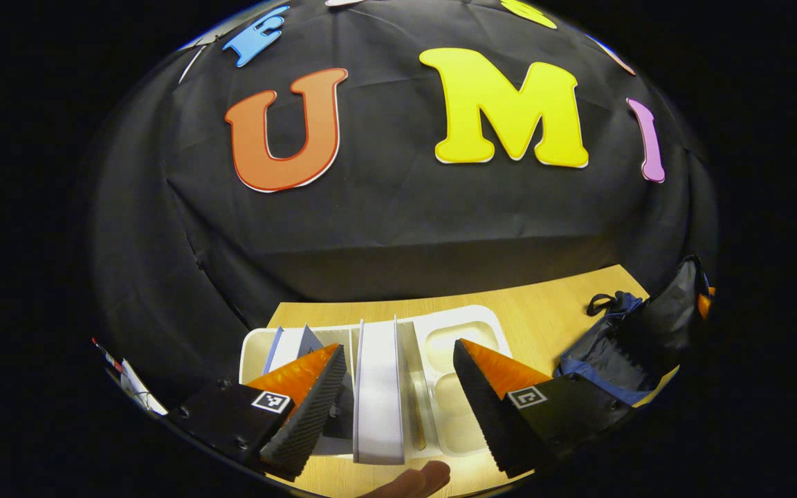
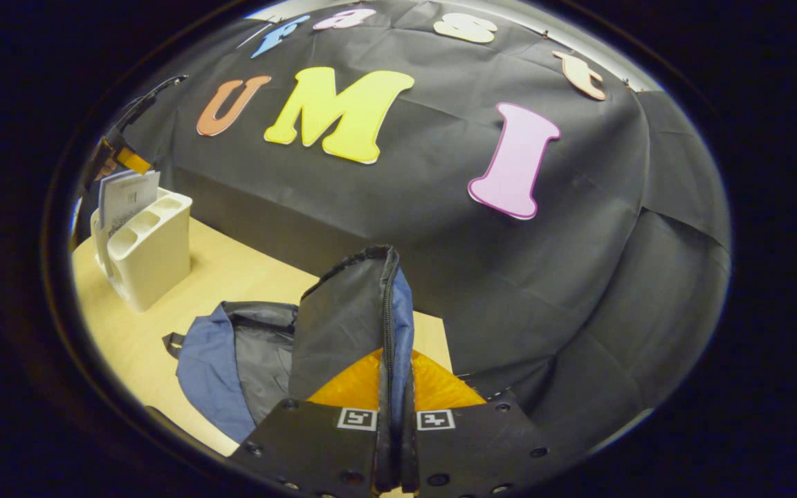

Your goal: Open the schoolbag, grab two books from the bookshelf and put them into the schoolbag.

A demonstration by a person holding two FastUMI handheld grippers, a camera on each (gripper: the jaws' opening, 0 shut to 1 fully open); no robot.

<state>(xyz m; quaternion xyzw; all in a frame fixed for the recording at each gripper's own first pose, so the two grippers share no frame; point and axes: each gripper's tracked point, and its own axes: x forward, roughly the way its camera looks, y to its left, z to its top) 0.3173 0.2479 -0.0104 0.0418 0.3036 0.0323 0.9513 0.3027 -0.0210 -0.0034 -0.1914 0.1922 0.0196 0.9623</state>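
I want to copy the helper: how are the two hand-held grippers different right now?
The left hand-held gripper is open, its fingers either side of an upright white book in the cream plastic bookshelf. The right hand-held gripper is shut, pinching the blue-and-grey fabric schoolbag's raised flap.

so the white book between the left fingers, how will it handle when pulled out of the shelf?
Probably stiff: the white book stands straight on edge in the bookshelf. Its cover looks smooth, so it may slip. The left gripper is open around it, not yet pressing.
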